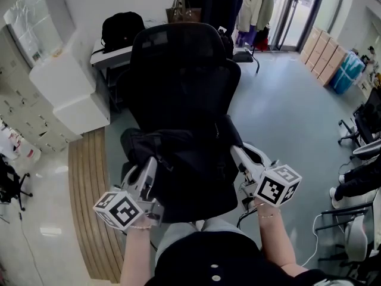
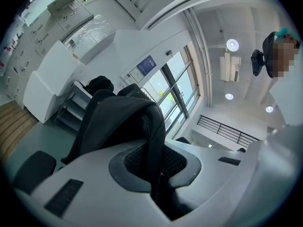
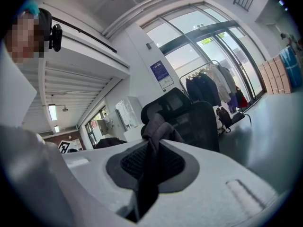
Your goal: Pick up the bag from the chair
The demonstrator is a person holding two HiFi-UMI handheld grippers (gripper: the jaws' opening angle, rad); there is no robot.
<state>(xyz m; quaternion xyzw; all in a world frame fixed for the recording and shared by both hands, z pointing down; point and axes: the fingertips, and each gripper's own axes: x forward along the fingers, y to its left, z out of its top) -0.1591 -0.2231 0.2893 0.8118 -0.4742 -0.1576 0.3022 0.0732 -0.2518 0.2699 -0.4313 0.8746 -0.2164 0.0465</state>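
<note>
The black bag (image 1: 178, 159) is on the seat of the chair (image 1: 178, 70), against the backrest, with the left gripper (image 1: 150, 170) at its left side and the right gripper (image 1: 237, 155) at its right. Both grippers' fingers are narrow, each pinched on a black strap (image 2: 155, 136) of the bag. It looks soft and floppy, likely with some weight, so it should sag between the two holds; the straps seem the firmest places to grip.
</note>
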